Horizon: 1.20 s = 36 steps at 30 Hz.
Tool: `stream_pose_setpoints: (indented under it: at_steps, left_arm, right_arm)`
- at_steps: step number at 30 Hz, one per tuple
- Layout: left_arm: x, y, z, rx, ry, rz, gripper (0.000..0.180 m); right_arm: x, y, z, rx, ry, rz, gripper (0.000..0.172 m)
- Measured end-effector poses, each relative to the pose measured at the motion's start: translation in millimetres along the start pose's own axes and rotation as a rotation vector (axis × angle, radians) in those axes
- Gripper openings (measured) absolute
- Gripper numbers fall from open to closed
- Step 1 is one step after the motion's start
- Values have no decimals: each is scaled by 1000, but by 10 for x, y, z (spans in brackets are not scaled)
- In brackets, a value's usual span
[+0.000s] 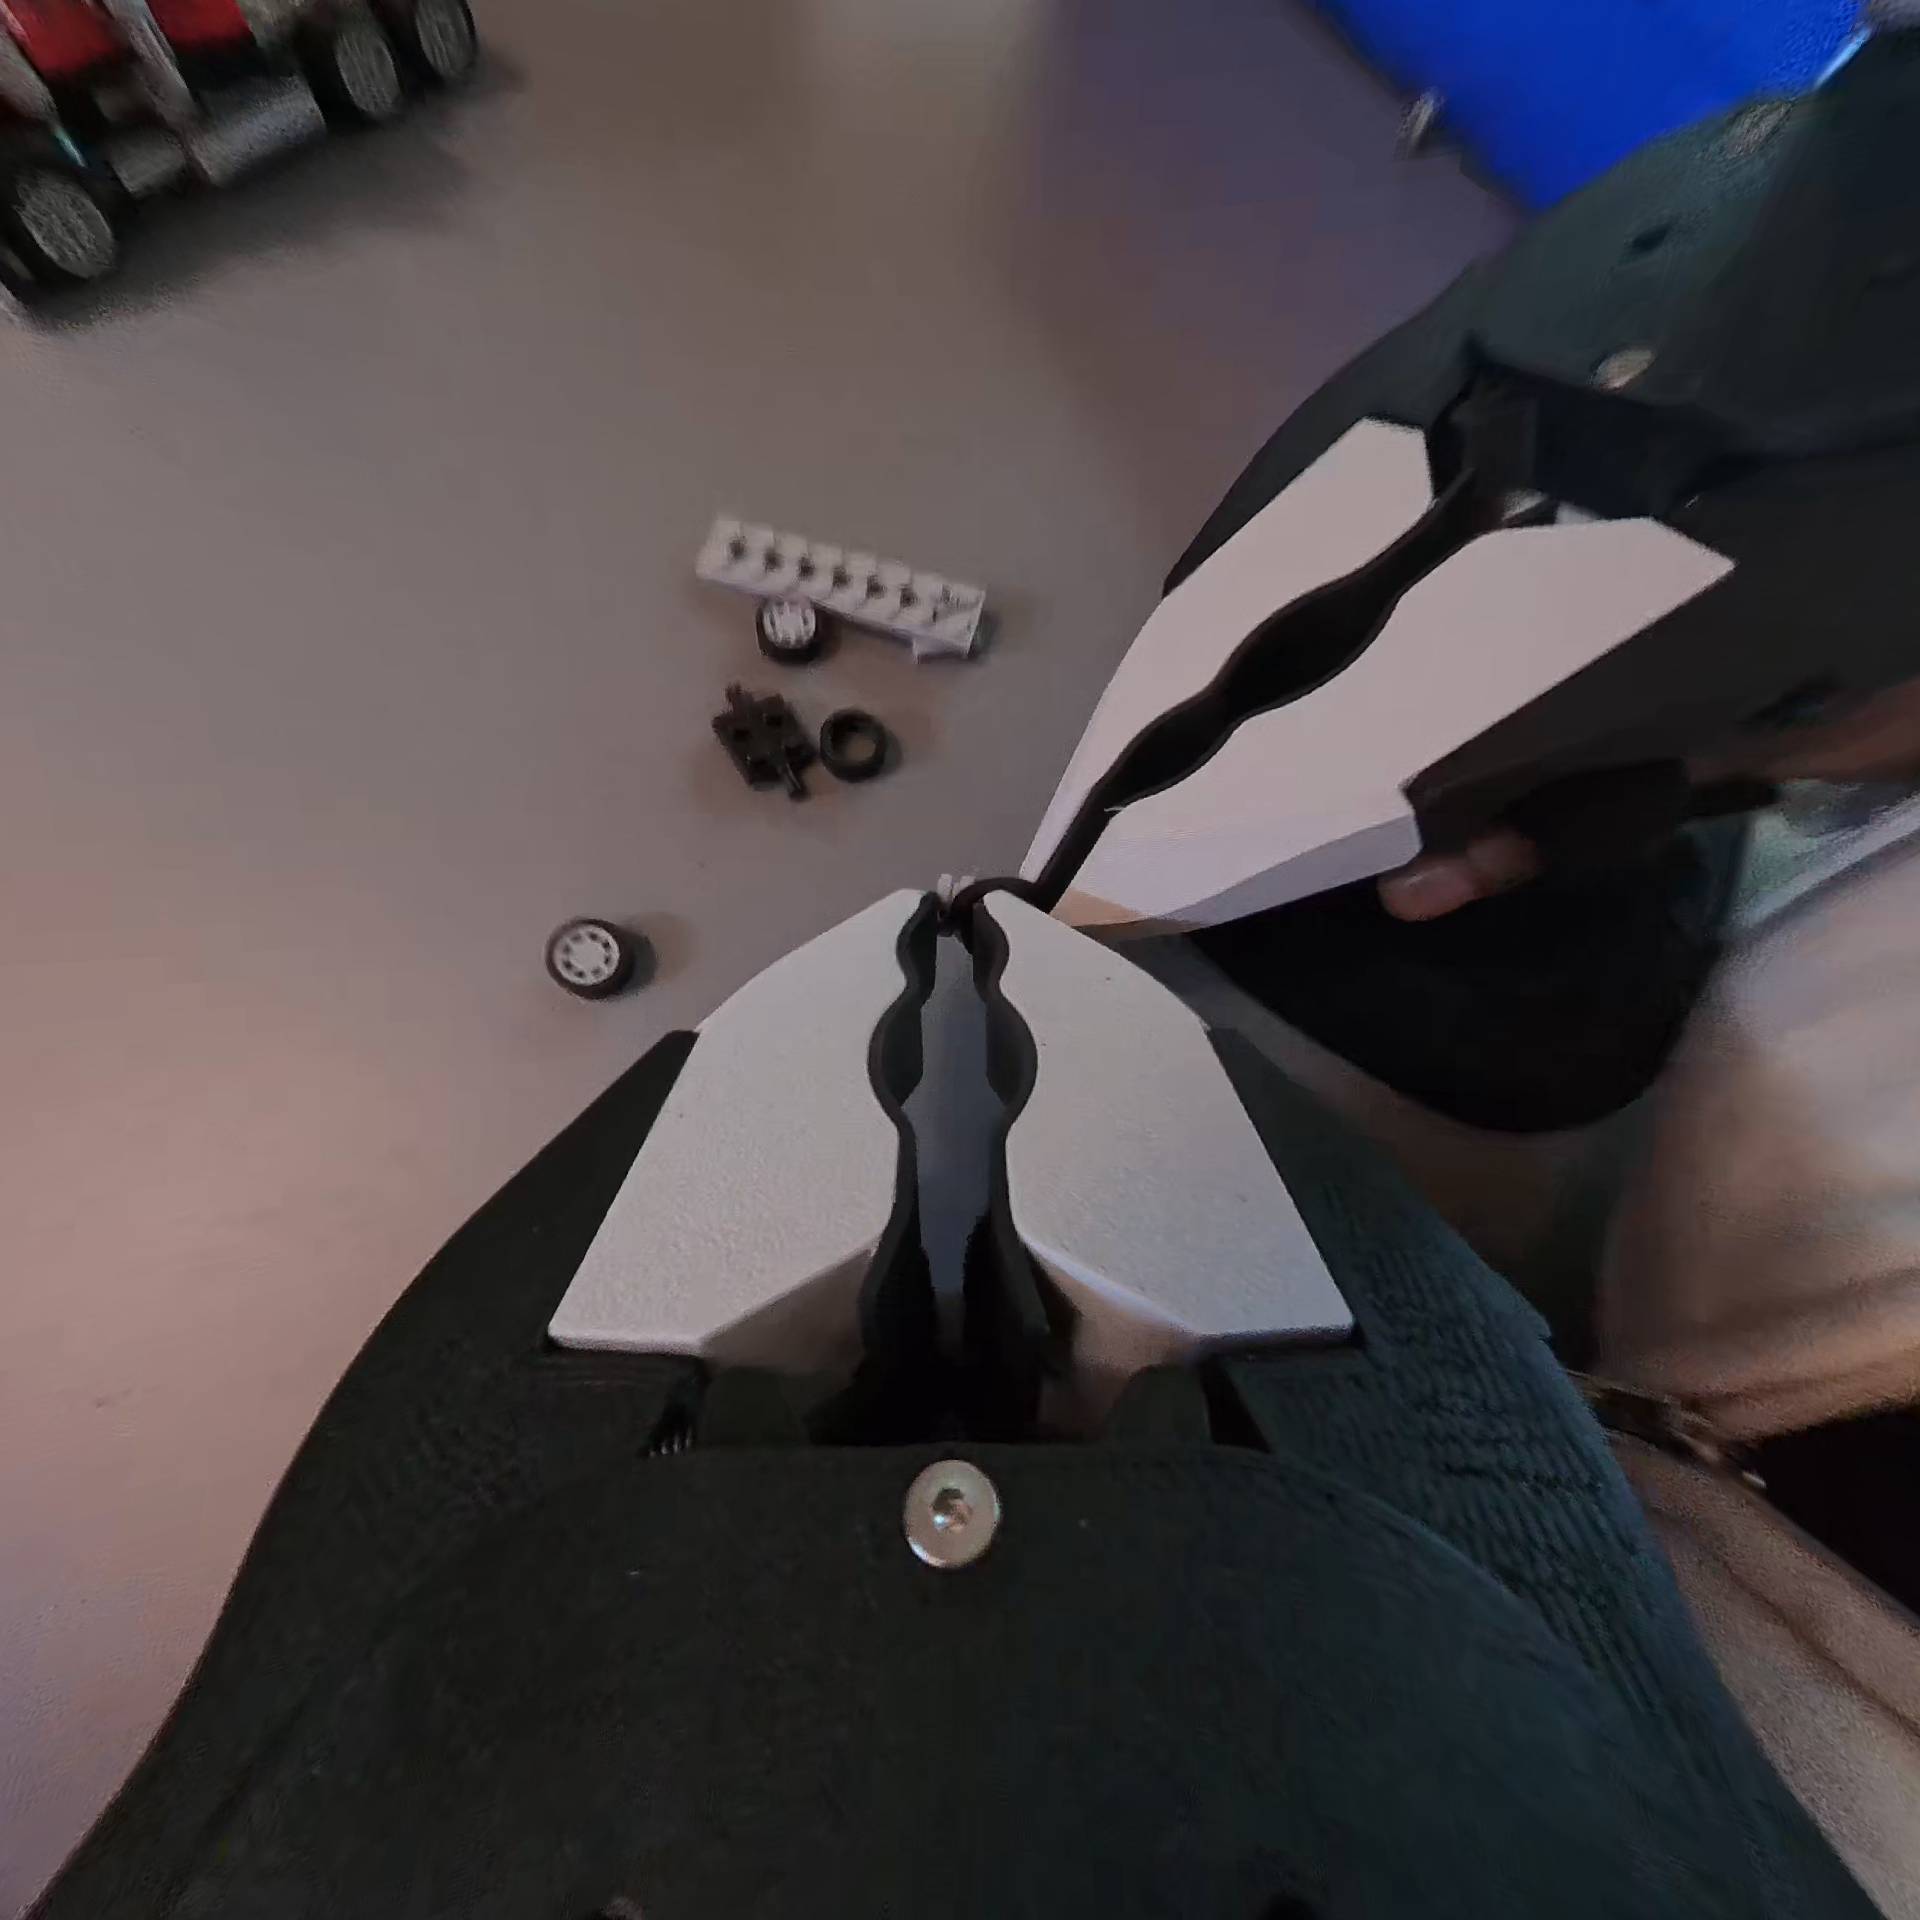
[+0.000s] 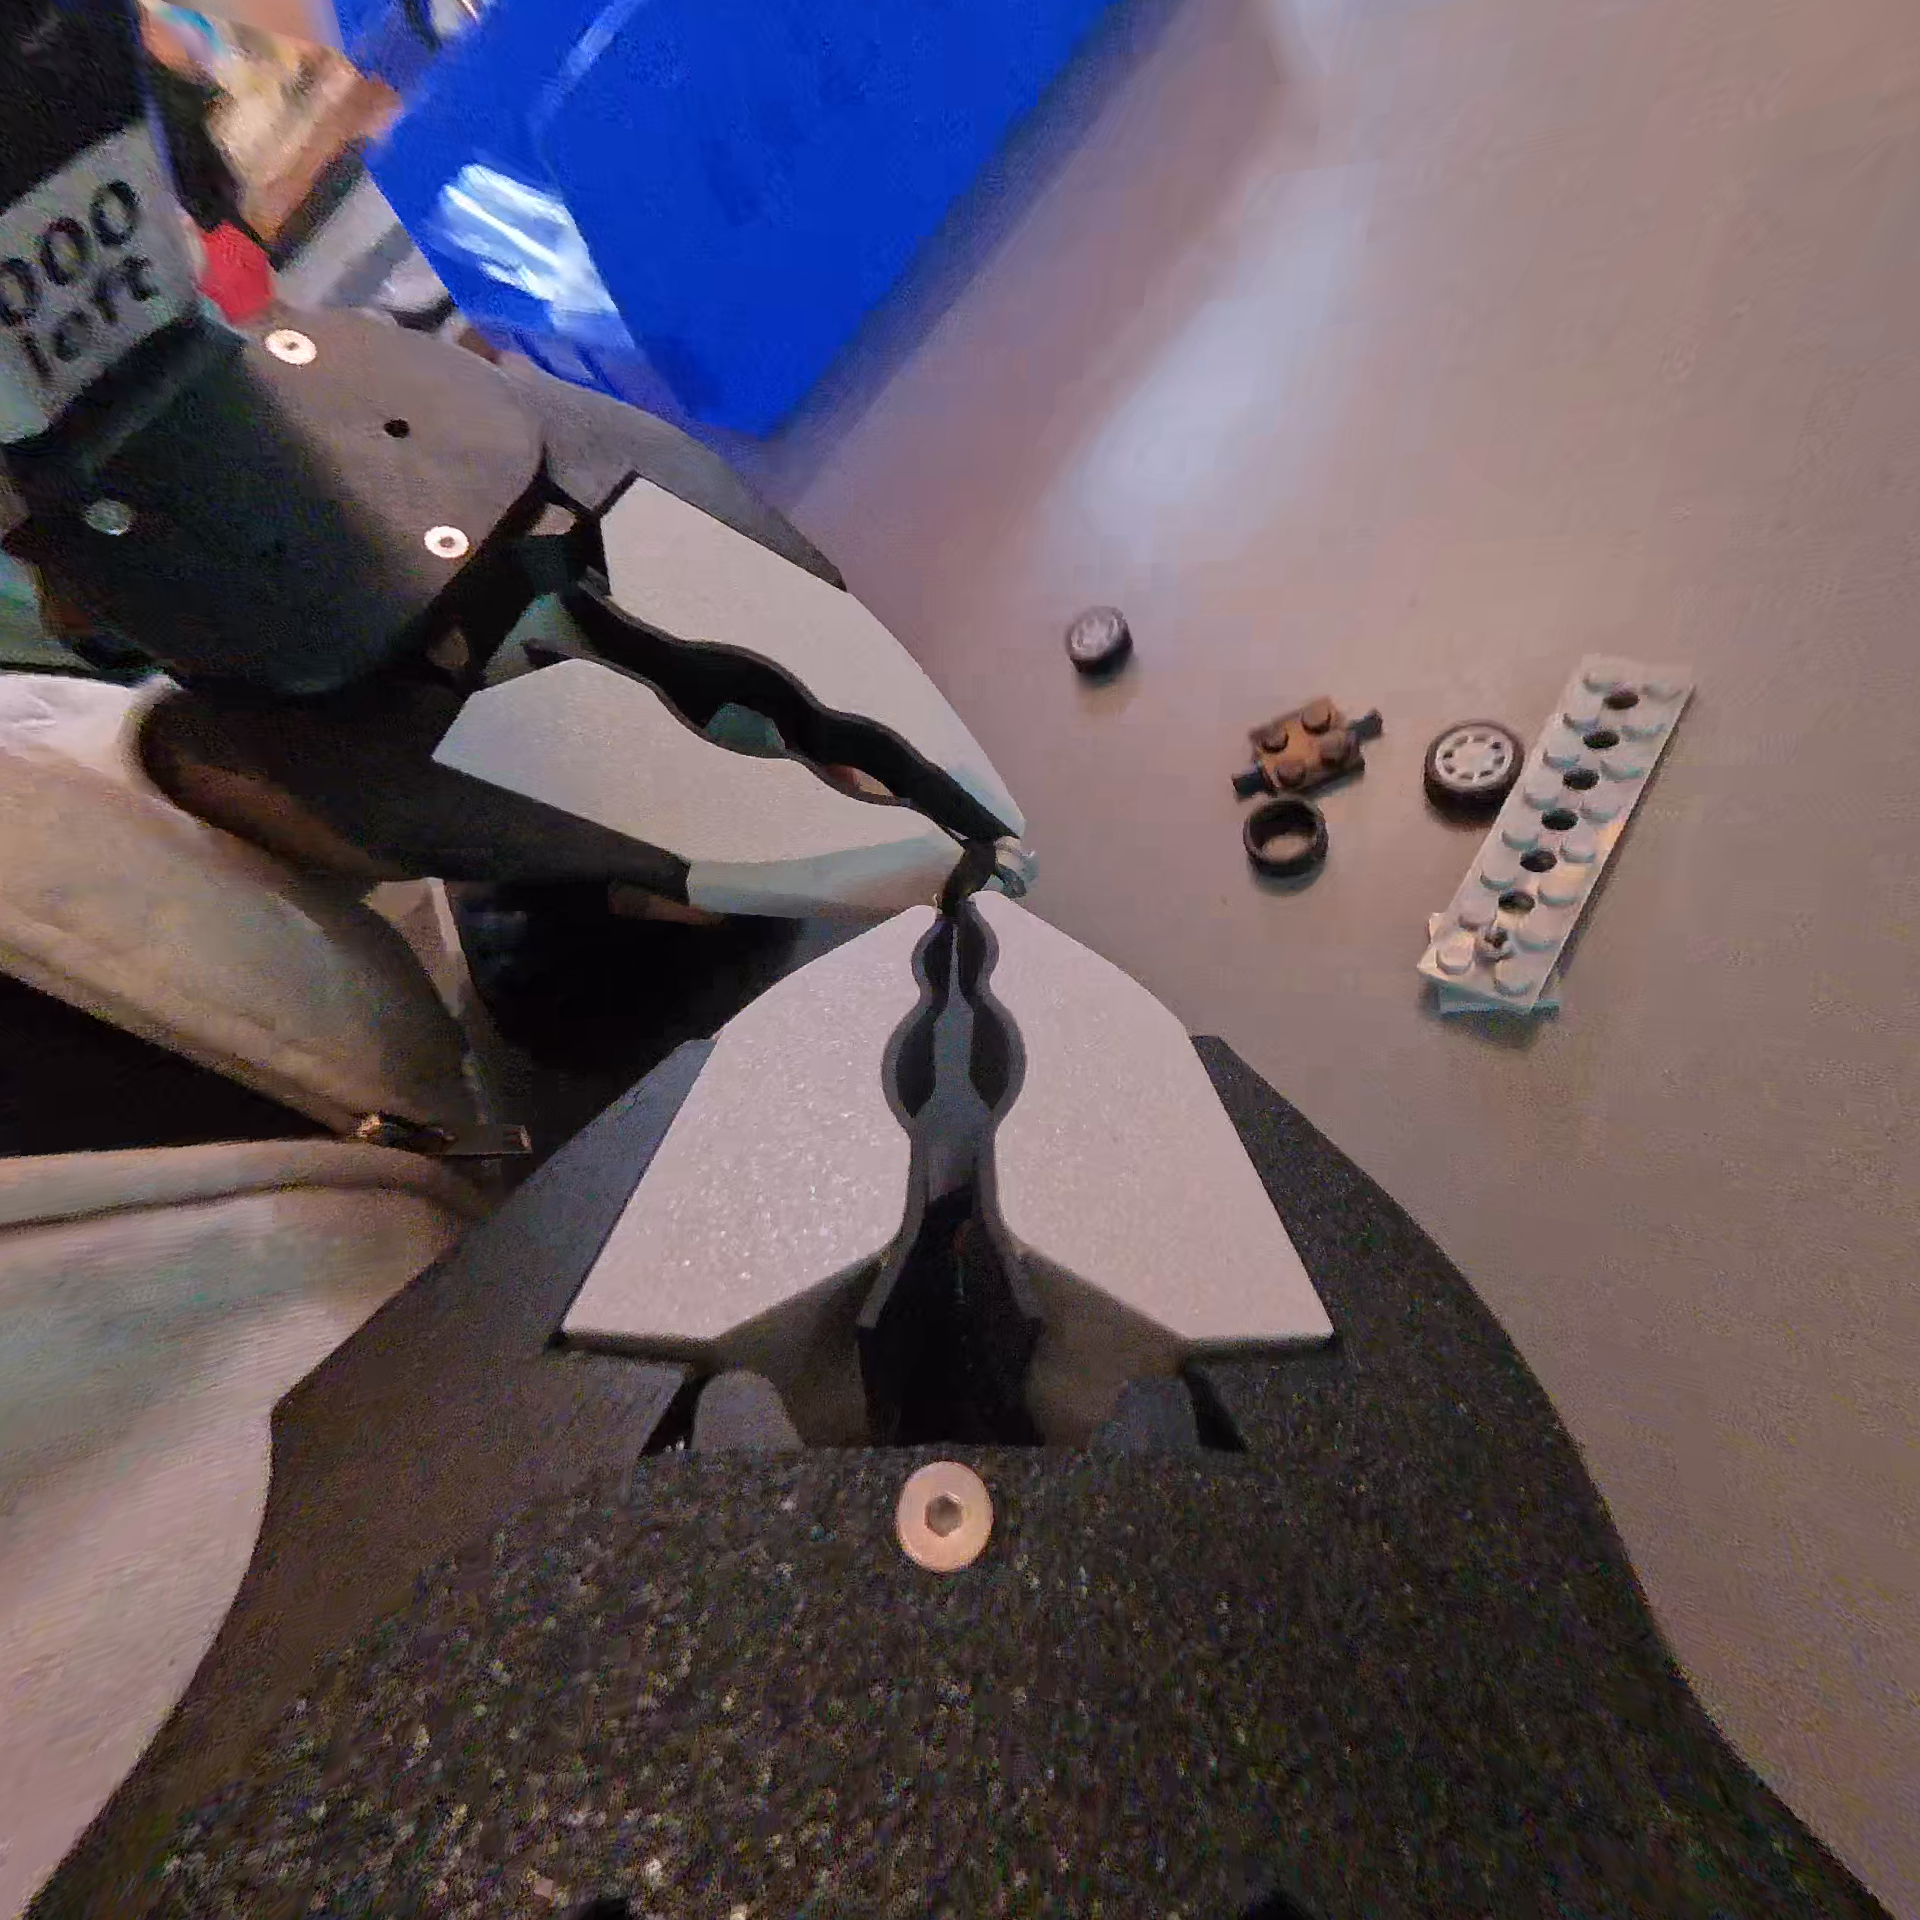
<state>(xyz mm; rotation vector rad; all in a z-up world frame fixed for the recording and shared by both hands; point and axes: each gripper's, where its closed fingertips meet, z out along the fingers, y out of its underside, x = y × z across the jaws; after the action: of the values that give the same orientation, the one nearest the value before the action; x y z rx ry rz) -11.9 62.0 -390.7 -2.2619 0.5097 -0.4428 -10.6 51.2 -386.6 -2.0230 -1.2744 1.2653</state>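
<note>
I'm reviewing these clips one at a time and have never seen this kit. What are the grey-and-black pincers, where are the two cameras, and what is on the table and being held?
They are two hand-held grippers, one in each of a person's hands, each with two grey fingers and a camera looking along them. One picture is from the left gripper, the other from the right gripper, and each also shows the other gripper.

On the grey table lie toy building parts: a grey studded plate, a small dark axle piece, a loose black tyre and two wheels. A blue bin stands behind.

The tips meet above the table. The left gripper pinches a small light wheel hub; the right is shut on a black tyre at that hub.
</note>
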Motion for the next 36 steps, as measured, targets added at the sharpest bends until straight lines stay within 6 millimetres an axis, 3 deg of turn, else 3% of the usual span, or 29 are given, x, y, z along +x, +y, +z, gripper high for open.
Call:
stream_pose_setpoints:
  at_steps: [2, 5, 8, 10, 12, 14, 19, 24, 29, 36]
  left_arm:
    - [-19, 98, 51, -94, 9, -23, 6]
    - [-19, 40, 29, -64, 12, -28, 6]
    - [-71, -139, -96, 17, -42, 23, 15]
    - [-103, 28, 9, -43, -25, -17, 16]
    - [-156, 110, 27, -105, -16, -45, 24]
    - [-181, 100, -2, -116, -65, 28, 27]
    - [-114, 56, -6, -85, -131, 216, 7]
    - [-202, -3, -44, -73, -258, 400, 25]
    - [-122, -6, -16, 27, -168, 427, 7]
    - [-92, -13, -23, 77, -195, 522, 6]
  right_arm:
    - [11, 30, 36, -37, 22, -28, 1]
    - [22, 6, 16, -20, -19, 40, 1]
    - [-45, -196, -70, 126, -22, -12, 0]
    - [39, -3, 55, -17, 16, 29, 1]
    - [23, 9, 83, -35, 47, -32, 1]
    - [11, 19, 88, -40, 16, -3, 1]
    - [26, 5, 89, -30, 7, 25, 1]
    - [27, 14, 96, -37, 2, 30, 1]
    - [39, 4, 101, -34, -8, 58, 0]
    - [33, 36, 120, -64, -21, 71, 0]
